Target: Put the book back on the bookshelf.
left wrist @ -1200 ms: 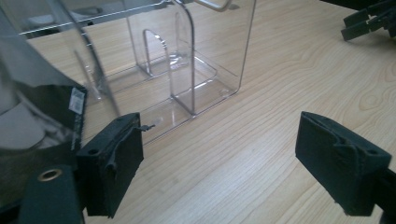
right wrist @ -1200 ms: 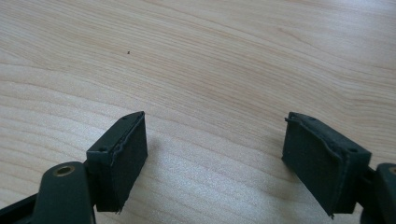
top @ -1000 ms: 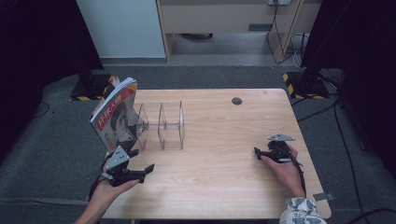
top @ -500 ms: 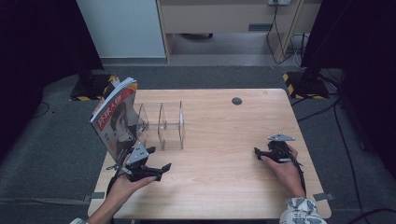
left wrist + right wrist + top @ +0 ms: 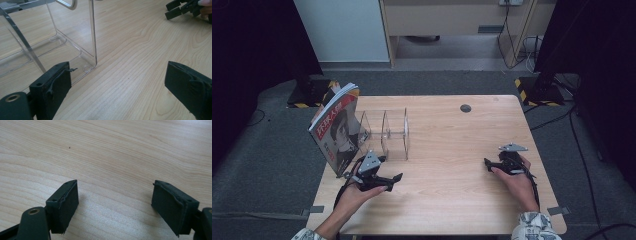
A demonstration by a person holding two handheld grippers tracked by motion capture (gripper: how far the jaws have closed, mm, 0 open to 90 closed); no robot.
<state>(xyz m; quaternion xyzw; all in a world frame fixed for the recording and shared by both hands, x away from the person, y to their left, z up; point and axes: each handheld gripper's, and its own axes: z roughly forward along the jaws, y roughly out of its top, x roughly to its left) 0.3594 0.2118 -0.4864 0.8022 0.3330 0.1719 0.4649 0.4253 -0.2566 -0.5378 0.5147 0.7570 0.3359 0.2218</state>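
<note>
resting on the pale wood-grain bench (image 5: 452, 200), the left gripper (image 5: 393, 181) gapes wide and empty just beside the clear plastic rack (image 5: 384, 131) near the left edge, where a glossy magazine (image 5: 337, 131) leans; the right gripper (image 5: 486, 164) also gapes empty near the right edge.

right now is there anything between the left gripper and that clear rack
Nothing visible. The left gripper hangs open just off the clear rack, with only bare table between its jaws and the rack's near corner. The magazine stands at the rack's far end.
</note>
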